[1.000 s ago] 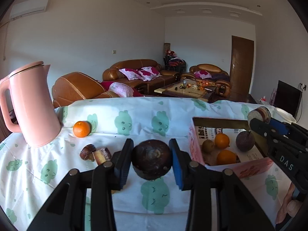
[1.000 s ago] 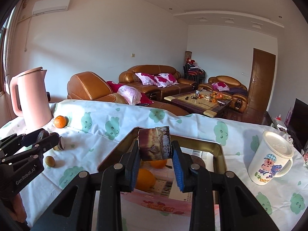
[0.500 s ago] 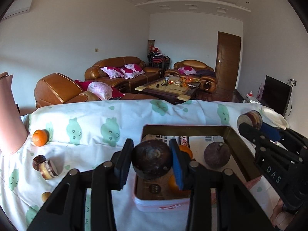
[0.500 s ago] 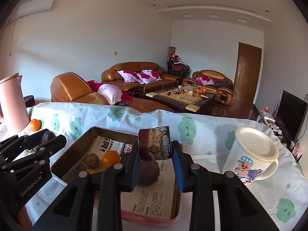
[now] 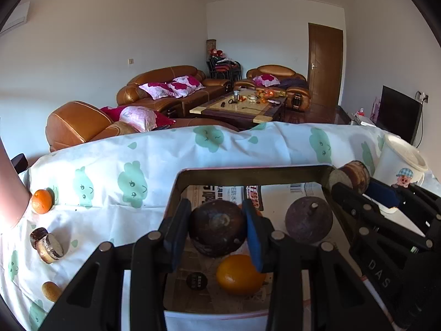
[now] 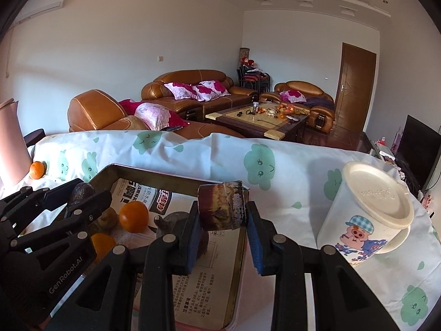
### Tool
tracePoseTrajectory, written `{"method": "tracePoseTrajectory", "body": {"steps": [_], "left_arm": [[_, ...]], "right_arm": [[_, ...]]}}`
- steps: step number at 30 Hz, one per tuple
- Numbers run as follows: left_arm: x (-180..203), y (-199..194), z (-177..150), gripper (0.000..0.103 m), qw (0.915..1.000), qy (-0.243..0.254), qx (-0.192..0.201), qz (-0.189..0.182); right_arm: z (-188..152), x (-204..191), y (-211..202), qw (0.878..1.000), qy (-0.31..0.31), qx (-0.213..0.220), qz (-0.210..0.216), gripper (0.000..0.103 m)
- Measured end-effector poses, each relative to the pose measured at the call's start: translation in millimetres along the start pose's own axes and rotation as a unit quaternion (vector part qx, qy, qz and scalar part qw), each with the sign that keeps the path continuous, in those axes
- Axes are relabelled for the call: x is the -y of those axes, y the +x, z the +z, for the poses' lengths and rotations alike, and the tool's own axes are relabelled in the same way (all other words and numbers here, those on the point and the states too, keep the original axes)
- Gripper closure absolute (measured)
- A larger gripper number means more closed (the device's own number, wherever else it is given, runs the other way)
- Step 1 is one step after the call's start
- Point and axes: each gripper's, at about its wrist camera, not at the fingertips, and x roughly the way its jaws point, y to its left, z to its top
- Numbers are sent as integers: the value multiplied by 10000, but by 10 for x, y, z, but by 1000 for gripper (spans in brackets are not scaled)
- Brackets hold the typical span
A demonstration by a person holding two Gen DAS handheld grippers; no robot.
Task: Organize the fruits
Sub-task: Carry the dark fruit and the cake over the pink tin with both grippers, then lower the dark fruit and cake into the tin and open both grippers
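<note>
My left gripper (image 5: 217,230) is shut on a dark round fruit (image 5: 217,230) and holds it over the box (image 5: 248,169), which is lined with newspaper. An orange (image 5: 238,274) and a dark purple fruit (image 5: 308,223) lie in the box. My right gripper (image 6: 222,220) is shut on a brown cut stalk piece (image 6: 222,207) above the box's right rim (image 6: 237,273). The right gripper also shows in the left wrist view (image 5: 355,182). An orange (image 5: 41,201), a cut stalk piece (image 5: 46,241) and a small brown fruit (image 5: 51,291) lie on the cloth at left.
A white lidded cartoon mug (image 6: 369,209) stands right of the box. A pink kettle (image 6: 11,143) stands at the far left beside the orange (image 6: 37,169). The table's far edge drops off toward sofas (image 6: 193,91) behind.
Both grippers moved right with their loads. The left one went from over the cloth to over the box. The right one shifted to the box's right side, near the mug.
</note>
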Motion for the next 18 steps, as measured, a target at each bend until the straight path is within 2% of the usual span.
{"method": "tracePoseTrajectory", "body": {"steps": [11,13,16,18], "left_arm": [[45,24,0,61,9999,138,-19,-65],[35,-18,-7,58,9999,112,83,49],[-18,-69,-15,43,9993,-41,208,304],[-76,-147,-31,28,9977,-208,377,532]], "right_arm": [[-9,-68,0,9993,-222,-26,299,69],[-5,-82,-12,9993,-259,0,274,63],[-6,-52,-18,9996,-171,26,217,53],[-4,-15,-46,9995,-85,94,296,50]]}}
